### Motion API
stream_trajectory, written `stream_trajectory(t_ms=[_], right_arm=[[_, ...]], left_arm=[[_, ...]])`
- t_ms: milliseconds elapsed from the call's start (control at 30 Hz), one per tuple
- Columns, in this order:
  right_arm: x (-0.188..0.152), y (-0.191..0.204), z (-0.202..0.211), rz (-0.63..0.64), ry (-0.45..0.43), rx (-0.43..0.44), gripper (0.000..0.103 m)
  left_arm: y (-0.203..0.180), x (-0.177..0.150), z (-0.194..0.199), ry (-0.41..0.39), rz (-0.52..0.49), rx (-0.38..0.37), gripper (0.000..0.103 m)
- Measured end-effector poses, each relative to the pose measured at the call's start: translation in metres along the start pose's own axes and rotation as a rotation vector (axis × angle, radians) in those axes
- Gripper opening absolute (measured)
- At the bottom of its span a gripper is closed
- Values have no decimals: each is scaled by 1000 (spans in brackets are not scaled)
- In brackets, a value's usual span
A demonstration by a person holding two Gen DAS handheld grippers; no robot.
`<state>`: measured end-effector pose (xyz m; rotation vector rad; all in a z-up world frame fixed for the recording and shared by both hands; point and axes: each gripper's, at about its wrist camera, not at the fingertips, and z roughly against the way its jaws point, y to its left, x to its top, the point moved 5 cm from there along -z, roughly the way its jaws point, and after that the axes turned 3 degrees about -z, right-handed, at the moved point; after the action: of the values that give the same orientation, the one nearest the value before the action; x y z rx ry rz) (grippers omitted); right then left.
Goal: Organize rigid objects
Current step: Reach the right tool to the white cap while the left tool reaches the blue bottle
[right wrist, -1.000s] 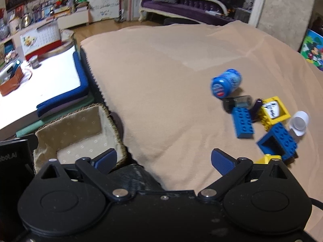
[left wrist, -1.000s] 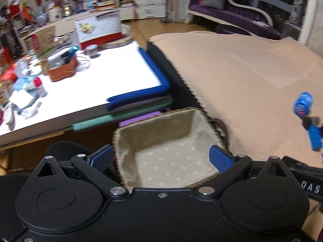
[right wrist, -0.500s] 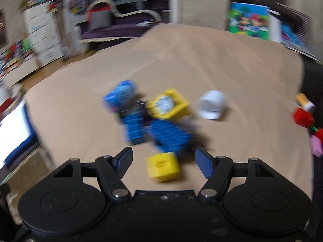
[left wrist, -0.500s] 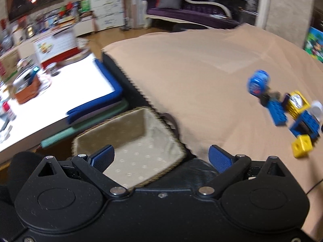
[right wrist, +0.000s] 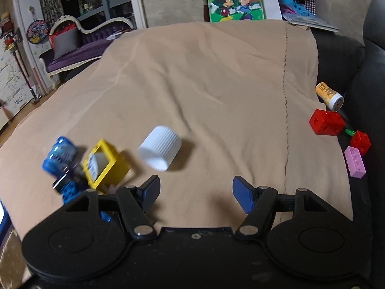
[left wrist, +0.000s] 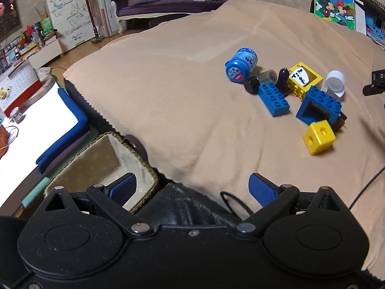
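Observation:
A pile of toys lies on the tan blanket (left wrist: 187, 91): a blue can (left wrist: 241, 64), a flat blue brick (left wrist: 273, 98), a hollow blue brick (left wrist: 318, 104), a yellow window block (left wrist: 304, 78), a yellow cube (left wrist: 318, 140) and a white ribbed cap (left wrist: 335, 85). My left gripper (left wrist: 192, 189) is open and empty, near the lined basket (left wrist: 96, 166), well short of the pile. My right gripper (right wrist: 196, 193) is open and empty, just in front of the white cap (right wrist: 160, 150), with the yellow window block (right wrist: 103, 163) and blue can (right wrist: 60, 155) to its left.
Two red blocks (right wrist: 326, 121), a pink brick (right wrist: 355, 161) and an orange bottle (right wrist: 329, 96) lie at the blanket's right edge by a black leather seat. A low white table (left wrist: 31, 130) with blue mats stands left of the basket. Picture boards lean at the back.
Both grippers have swung to the right. The left view turned from the basket toward the toy pile. The right gripper moved past the pile toward the white cap. Both stayed open.

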<state>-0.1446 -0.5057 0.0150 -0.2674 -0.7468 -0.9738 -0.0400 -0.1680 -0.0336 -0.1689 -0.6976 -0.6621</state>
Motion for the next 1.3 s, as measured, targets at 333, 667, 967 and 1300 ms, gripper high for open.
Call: stream_trajectory(t_ms=[333,667,967,1300], right_arm=[[33,15,-36,-34,16,29,67],[49,28,-75,-88,67,37,72],[51,36,-104,-73,127,21,72],[38,54,-113,-32,157,0,56]], left_arm=[[-11,88,-24,-36,-38,35,96],[-36,159,-87,-9,-56,-8,97],[-44,179,-146,66,-70,-7,97],[-56,169,-171,157,-138,-96,62]])
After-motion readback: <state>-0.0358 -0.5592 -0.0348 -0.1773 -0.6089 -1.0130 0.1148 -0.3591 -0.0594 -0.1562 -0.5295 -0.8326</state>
